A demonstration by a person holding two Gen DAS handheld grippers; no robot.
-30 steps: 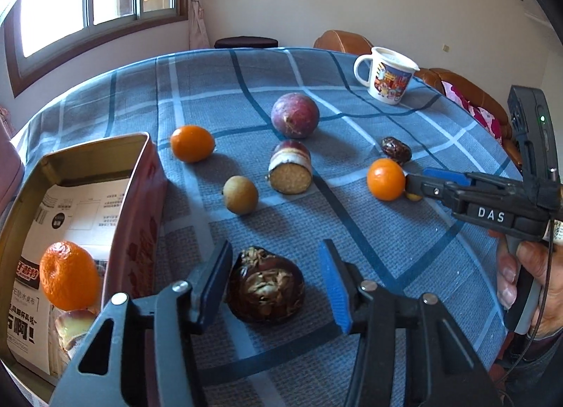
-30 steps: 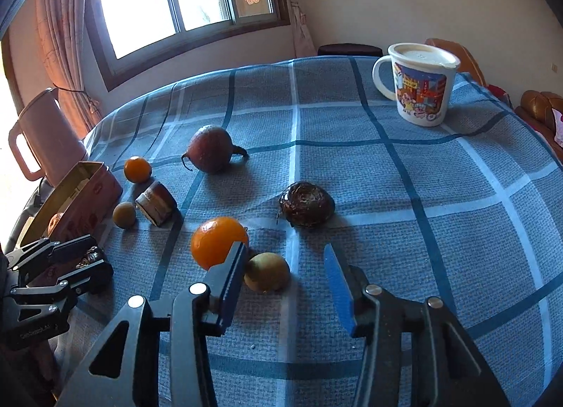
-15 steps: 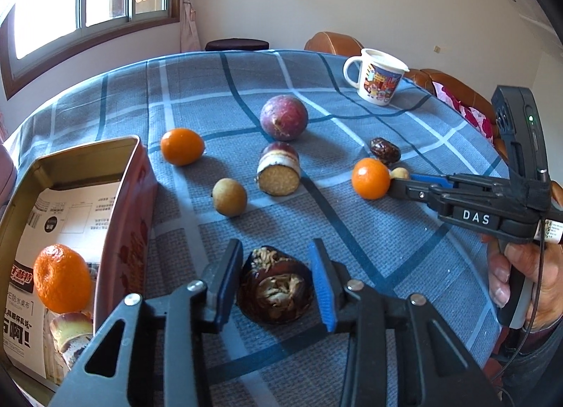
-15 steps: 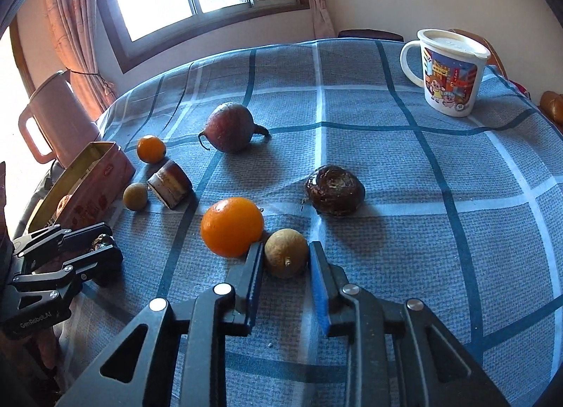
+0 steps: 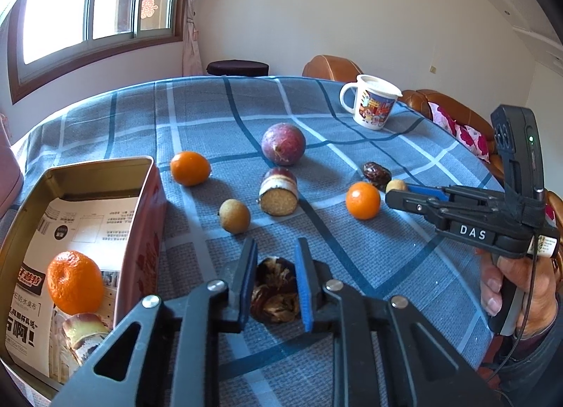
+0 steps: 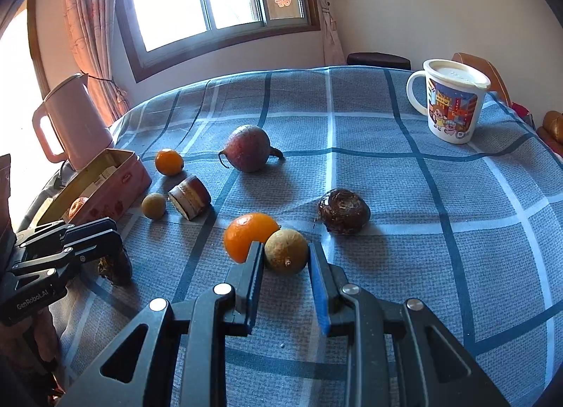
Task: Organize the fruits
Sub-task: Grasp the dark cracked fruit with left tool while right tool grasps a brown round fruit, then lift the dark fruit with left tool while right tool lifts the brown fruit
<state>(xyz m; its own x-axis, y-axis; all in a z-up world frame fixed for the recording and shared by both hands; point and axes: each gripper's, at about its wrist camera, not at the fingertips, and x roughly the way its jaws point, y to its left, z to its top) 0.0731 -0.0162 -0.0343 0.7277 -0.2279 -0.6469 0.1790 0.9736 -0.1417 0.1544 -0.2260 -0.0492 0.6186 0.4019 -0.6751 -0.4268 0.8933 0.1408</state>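
Observation:
In the left wrist view my left gripper [image 5: 276, 252] is closing its jaws on a dark brown wrinkled fruit [image 5: 274, 287], and both pads press its sides. My right gripper [image 6: 285, 252] is shut on a small tan longan [image 6: 285, 243], which touches an orange [image 6: 242, 234] to its left. From the left wrist view the right gripper [image 5: 397, 192] shows at the right, held by a person's hand [image 5: 517, 287]. An open tin box [image 5: 88, 174] at the left holds a mandarin [image 5: 74, 282] and a cut fruit piece [image 5: 84, 333].
On the blue checked cloth lie a small orange [image 5: 190, 167], a purple round fruit [image 5: 283, 143], a cut fruit piece [image 5: 279, 192], another longan [image 5: 234, 215] and a dark fruit [image 6: 343, 211]. A printed mug [image 6: 454, 104] stands far right, a pink kettle [image 6: 70, 121] behind the box.
Both grippers went from open to shut: the left closed on the dark wrinkled fruit, the right on the tan longan. Neither hand shifted much.

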